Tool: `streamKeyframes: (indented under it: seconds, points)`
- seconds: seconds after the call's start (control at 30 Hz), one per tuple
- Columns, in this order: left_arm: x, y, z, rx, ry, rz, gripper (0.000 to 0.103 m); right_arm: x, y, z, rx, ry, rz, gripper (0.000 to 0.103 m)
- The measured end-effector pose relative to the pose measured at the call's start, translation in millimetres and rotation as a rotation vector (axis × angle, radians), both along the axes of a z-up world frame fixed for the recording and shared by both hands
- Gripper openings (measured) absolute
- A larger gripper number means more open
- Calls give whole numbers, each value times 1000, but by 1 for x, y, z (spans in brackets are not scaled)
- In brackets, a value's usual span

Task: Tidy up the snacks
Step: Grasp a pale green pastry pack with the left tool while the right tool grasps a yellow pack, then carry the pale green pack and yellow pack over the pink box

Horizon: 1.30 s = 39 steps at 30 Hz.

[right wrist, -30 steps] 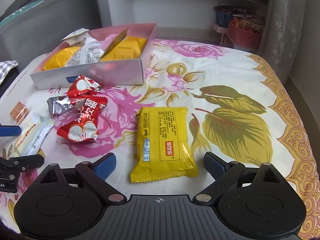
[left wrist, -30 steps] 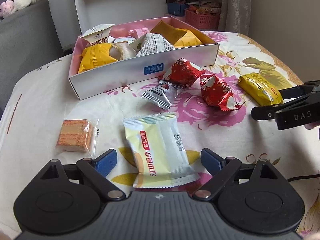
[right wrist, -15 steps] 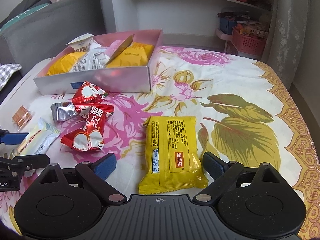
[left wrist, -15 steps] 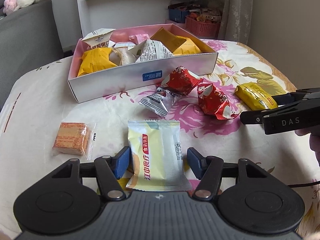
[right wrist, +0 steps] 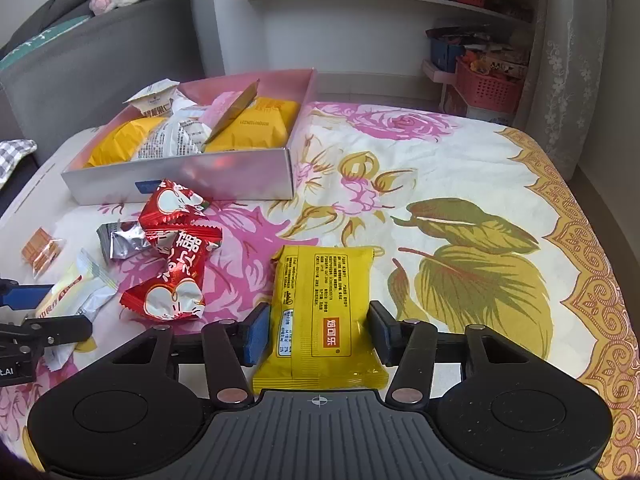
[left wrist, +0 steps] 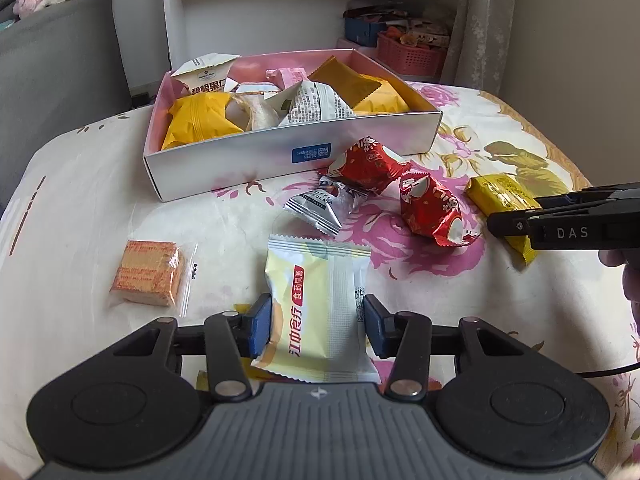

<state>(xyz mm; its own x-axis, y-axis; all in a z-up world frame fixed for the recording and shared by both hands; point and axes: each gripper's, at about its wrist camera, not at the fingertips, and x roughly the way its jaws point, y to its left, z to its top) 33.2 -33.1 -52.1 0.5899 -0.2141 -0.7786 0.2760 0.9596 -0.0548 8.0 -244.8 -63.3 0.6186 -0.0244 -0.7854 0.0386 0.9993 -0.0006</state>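
Observation:
A pale yellow-and-white snack packet (left wrist: 320,300) lies on the flowered tablecloth between the blue pads of my left gripper (left wrist: 316,320). Its jaws are closing and both pads touch the packet's sides. A flat yellow snack packet (right wrist: 324,304) lies between the pads of my right gripper (right wrist: 318,320). Those jaws are also closing and press its long edges. The pink-lined box (left wrist: 224,168) behind holds several yellow and white packets. The right gripper's fingers (left wrist: 516,216) show at the left wrist view's right edge over the yellow packet (left wrist: 500,196).
Two red candy packets (left wrist: 368,164) (left wrist: 430,208), a silver packet (left wrist: 320,204) and an orange cracker packet (left wrist: 148,274) lie loose in front of the box. A grey sofa (left wrist: 60,60) stands left; white shelves and a pink basket (left wrist: 408,54) stand behind the table.
Both pairs of jaws have narrowed from wide open onto the sides of their packets, the left first, then the right. Neither hand has shifted and both packets still lie on the cloth.

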Motion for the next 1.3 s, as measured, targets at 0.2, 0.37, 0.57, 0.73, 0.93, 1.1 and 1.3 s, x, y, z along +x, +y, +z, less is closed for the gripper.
streamKeyframes:
  seconds: [0.2,0.37,0.57,0.73,0.93,1.1,1.3]
  points:
    - [0,1,5,-12,-6,5,44,1,1,5,8,-1,-9,49]
    - [0,3,13,-29,-19,6,44,0,-1,14,23,-18,-25,49]
    - [0,4,25,-44,-50,7,44,-2,-5,26,46,-42,-43,49]
    - [1,6,36,-74,-71,9,44,-3,-7,38,75,-67,-57,49]
    - [8,10,46,-103,-98,26,44,0,-3,52,103,-102,-56,49]
    - [19,21,56,-123,-123,73,44,7,2,60,131,-122,-68,49]
    - [41,37,63,-146,-148,147,44,25,12,71,191,-151,-87,49]
